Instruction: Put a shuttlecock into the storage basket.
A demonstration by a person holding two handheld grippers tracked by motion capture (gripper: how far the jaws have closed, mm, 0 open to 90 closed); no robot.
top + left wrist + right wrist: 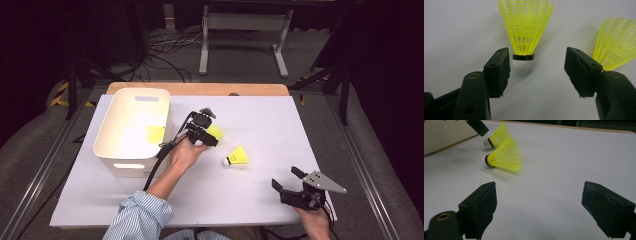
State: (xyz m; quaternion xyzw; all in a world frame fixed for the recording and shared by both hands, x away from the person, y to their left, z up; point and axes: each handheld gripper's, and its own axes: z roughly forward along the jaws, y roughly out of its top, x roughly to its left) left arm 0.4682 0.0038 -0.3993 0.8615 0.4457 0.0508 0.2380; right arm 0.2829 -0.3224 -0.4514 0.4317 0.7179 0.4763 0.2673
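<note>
The right gripper (290, 184) rested wide open and empty at the near edge of the smooth white tabletop (260, 125). Farther off, the left gripper (537, 68), jaws spread, flanked a yellow mesh-skirted shuttlecock (525, 32), white cork toward it, skirt pointing away. Beyond stood a cream plastic bin (112, 145).

The person's left forearm, in a rolled-up striped sleeve (142, 212), reaches in from the bottom edge and angles forward and to the right. The left hand (186, 152) wraps around the left gripper (206, 134), which points away from the person, its black cable looping back beside the wrist. Its fingers (497, 71) stand wide apart with nothing pressed between them. The right hand (314, 220) holds the right gripper (286, 179) low at the near right, aimed left and forward, its fingers (480, 206) likewise spread wide.
</note>
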